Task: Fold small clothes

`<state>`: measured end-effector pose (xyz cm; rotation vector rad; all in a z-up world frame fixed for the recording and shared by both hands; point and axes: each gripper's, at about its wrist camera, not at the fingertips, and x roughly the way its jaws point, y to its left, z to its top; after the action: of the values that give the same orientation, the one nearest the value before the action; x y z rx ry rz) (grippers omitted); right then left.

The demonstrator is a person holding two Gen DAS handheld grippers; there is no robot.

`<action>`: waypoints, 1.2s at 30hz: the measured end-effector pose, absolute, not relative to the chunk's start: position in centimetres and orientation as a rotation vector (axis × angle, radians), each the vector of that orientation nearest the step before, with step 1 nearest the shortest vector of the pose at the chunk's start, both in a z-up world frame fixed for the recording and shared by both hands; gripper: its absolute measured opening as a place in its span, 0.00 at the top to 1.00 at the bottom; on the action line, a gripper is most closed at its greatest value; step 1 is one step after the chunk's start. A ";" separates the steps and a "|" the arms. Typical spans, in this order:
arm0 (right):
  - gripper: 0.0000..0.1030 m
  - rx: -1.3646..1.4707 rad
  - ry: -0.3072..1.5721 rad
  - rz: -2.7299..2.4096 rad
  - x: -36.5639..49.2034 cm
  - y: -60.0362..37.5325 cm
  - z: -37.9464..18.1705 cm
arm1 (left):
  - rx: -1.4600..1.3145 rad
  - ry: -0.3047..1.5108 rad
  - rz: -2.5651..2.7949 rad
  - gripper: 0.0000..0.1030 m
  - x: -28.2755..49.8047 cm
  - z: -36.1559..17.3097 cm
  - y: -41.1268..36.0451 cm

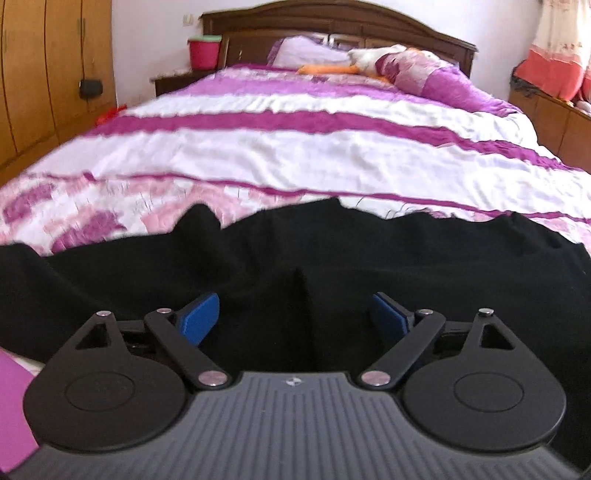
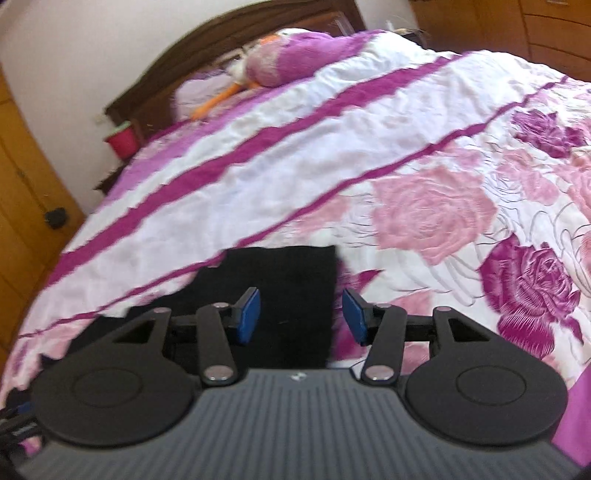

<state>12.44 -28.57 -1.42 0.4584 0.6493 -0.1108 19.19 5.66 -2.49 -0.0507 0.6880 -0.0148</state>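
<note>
A black garment (image 1: 295, 251) lies spread across the near end of the bed. In the left wrist view my left gripper (image 1: 295, 314) hovers low over it, blue pads (image 1: 201, 314) wide apart, a raised fold of the cloth between them. In the right wrist view my right gripper (image 2: 301, 314) is open over a narrow rectangular end of the black garment (image 2: 280, 280), which looks like a sleeve or leg. Its left pad (image 2: 249, 314) is over the cloth, its right pad over the bedspread just past the cloth's right edge. Neither holds anything.
The bed has a white, purple and pink floral bedspread (image 1: 295, 147). Pillows (image 1: 417, 70) and an orange item lie by the dark wooden headboard (image 1: 332, 22). A red bucket (image 1: 205, 51) sits on the nightstand. Wooden wardrobes (image 1: 44, 74) stand at the left.
</note>
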 end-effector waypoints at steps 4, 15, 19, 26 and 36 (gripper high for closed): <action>0.49 0.446 0.678 -0.105 13.6 -28.6 -2.9 | -0.078 0.684 -0.016 0.11 19.9 -3.7 6.0; 0.87 0.364 0.590 -0.031 13.9 -27.0 -3.9 | -0.039 0.580 -0.102 0.55 19.6 -4.2 4.7; 0.92 0.331 0.450 -0.069 12.2 -26.7 -2.7 | -0.124 0.530 -0.131 0.88 19.9 -3.1 5.7; 0.91 0.278 0.549 -0.130 14.1 -27.0 -4.5 | -0.046 0.550 -0.106 0.88 21.6 -3.3 4.8; 0.73 0.242 0.616 -0.147 13.4 -26.9 -3.3 | 0.035 0.616 -0.057 0.73 21.7 -4.8 4.6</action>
<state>13.41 -26.90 -3.31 0.2419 0.6163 -0.1472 21.70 4.55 -4.78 0.0345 0.6156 -0.0574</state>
